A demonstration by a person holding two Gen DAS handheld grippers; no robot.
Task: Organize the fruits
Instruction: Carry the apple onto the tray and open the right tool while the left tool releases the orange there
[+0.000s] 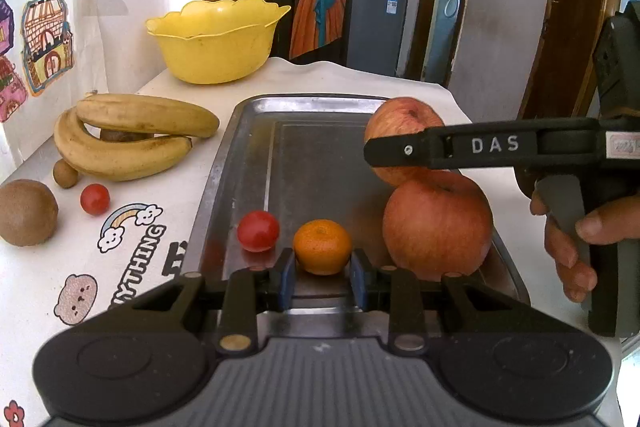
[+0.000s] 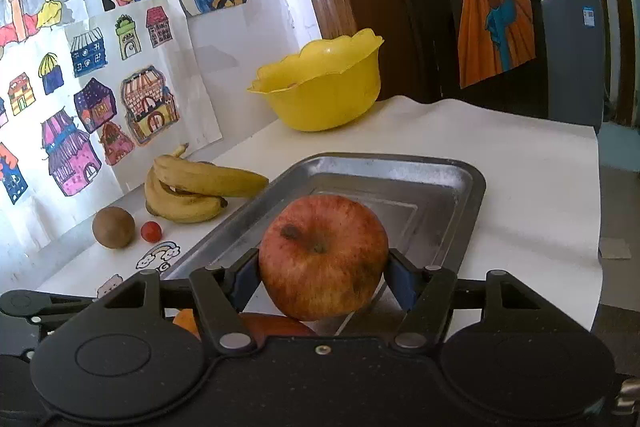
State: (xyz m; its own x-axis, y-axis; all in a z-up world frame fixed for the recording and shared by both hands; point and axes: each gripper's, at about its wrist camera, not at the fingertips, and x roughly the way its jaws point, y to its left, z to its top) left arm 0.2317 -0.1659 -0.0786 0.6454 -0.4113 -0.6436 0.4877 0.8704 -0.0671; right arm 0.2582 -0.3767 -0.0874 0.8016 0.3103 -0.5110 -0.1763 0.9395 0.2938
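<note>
**Right wrist view: apple in the grip, over the tray**

Right wrist camera has the right gripper [image 2: 323, 277] pinching a red apple [image 2: 324, 257] between its blue pads [image 2: 244, 277], stem end facing the lens, held up above the near part of the metal tray [image 2: 466, 187]. Just below it you can catch the top of a second apple [image 2: 276, 325] and a sliver of the orange [image 2: 186, 321].

From the left wrist camera, the left gripper [image 1: 322, 277] has its fingers spread on either side of the orange [image 1: 322, 247], which sits in the tray [image 1: 248, 147]. Can't tell if the pads actually touch it, looks like a small gap each side. A cherry tomato [image 1: 258, 231] is just left of the orange, and the second apple [image 1: 438, 223] sits on the right. The held apple [image 1: 400, 123] hangs right above that one, and a hand [image 1: 576, 239] wraps the right gripper's handle.

Off the tray on the white cloth: bananas [image 1: 132, 139], a kiwi [image 1: 26, 213], another cherry tomato [image 1: 95, 199] and a small brown fruit [image 1: 65, 173]. Yellow bowl [image 1: 216, 39] sits at the back, well apart from the tray.
</note>
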